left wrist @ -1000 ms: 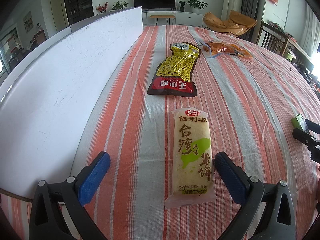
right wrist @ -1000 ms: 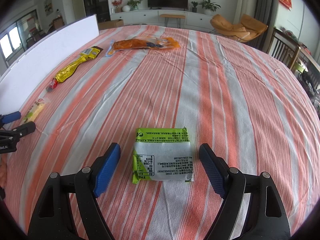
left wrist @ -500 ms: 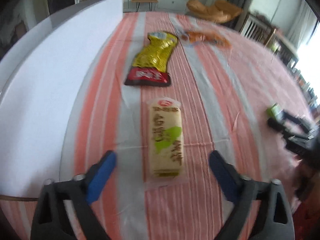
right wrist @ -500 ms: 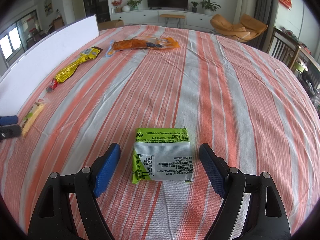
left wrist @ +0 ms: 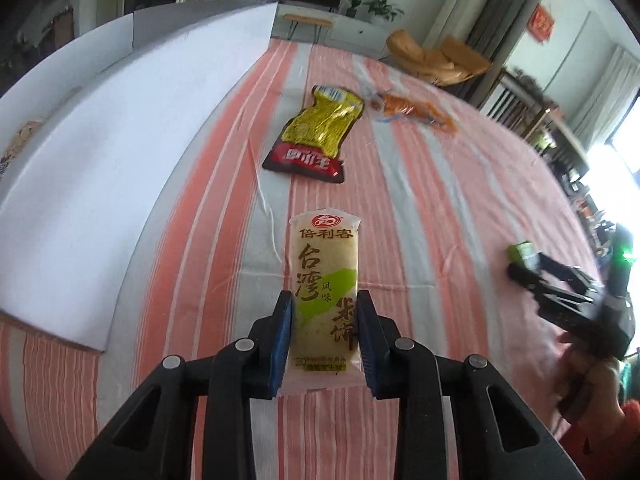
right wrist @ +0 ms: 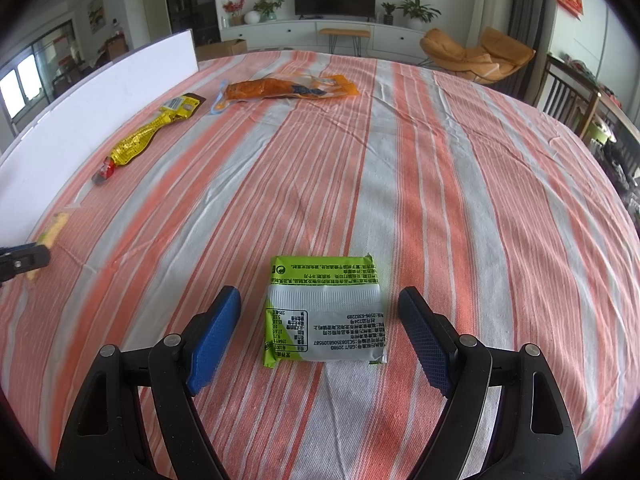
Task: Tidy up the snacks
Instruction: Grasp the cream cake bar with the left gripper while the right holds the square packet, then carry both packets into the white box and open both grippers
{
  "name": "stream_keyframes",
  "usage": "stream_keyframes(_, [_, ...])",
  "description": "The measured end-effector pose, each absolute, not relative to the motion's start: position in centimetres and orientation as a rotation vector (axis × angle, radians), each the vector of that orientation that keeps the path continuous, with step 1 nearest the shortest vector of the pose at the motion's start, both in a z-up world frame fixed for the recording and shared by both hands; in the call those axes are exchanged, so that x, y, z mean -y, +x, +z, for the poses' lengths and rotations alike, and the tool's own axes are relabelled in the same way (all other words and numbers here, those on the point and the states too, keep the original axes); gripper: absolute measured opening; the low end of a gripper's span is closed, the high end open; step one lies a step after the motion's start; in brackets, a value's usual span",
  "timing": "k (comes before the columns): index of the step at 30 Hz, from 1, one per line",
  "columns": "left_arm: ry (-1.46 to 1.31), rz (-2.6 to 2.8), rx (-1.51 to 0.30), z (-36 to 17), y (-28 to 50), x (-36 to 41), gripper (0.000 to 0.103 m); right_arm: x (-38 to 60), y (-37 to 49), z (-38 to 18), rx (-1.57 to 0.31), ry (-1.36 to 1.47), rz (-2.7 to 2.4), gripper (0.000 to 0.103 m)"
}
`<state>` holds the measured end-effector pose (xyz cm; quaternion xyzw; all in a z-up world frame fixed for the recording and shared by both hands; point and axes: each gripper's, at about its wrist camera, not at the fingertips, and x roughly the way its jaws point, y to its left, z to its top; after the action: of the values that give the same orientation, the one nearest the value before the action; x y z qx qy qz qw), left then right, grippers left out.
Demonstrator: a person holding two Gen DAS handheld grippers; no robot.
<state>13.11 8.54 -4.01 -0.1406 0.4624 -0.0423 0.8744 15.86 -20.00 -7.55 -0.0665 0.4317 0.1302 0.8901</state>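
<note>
Left wrist view: right gripper (left wrist: 520, 266) at right edge is motion-blurred; the hand (left wrist: 592, 384) below it is cut off by the frame. Green packet (left wrist: 521, 251) mostly hidden behind that gripper.

Right wrist view: left gripper (right wrist: 24, 262) cropped at left edge, covering part of the blurred rice cracker packet (right wrist: 54, 230).

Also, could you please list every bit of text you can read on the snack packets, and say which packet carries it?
"倍利客" and "台湾 风味 米饼": rice cracker packet, between the left gripper's pads.
"GB/T 20980", upside down: green and white packet between the right gripper's open jaws; its remaining small print is too fine.
Yellow packet: red band's characters, upside down, too blurred.
Orange packet: nothing legible.
</note>
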Motion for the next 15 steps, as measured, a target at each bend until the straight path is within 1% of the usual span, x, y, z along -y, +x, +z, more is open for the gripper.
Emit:
stream_keyframes(3, [-0.306,-0.118,-0.937,-3.1,12.1,-8.8,0.030,20.1,15.9,-7.5,-0.901,-0.131,0.285,0.085])
stream_keyframes(5, [-0.313,-0.127,-0.928,-2.9,11.8,-9.0,0.030,20.2,16.5,-7.2,-0.963,-0.138,0.333,0.084])
stream_keyframes(8, [-0.323,-0.134,-0.920,-2.7,11.6,-9.1,0.030,21.7,17.9,-5.4,-1.051,-0.015,0.381,0.083])
stream_keyframes(10, [-0.324,-0.138,-0.917,-2.5,11.5,-9.0,0.030,22.1,18.7,-4.6,-1.101,0.015,0.359,0.083])
stream_keyframes(14, [-0.314,-0.153,-0.909,-1.8,10.9,-8.5,0.030,20.9,19.8,-5.8,-1.233,0.002,0.358,0.083])
stream_keyframes(15, [-0.313,-0.156,-0.906,-1.5,10.8,-8.4,0.030,20.2,19.8,-6.4,-1.245,-0.049,0.348,0.080])
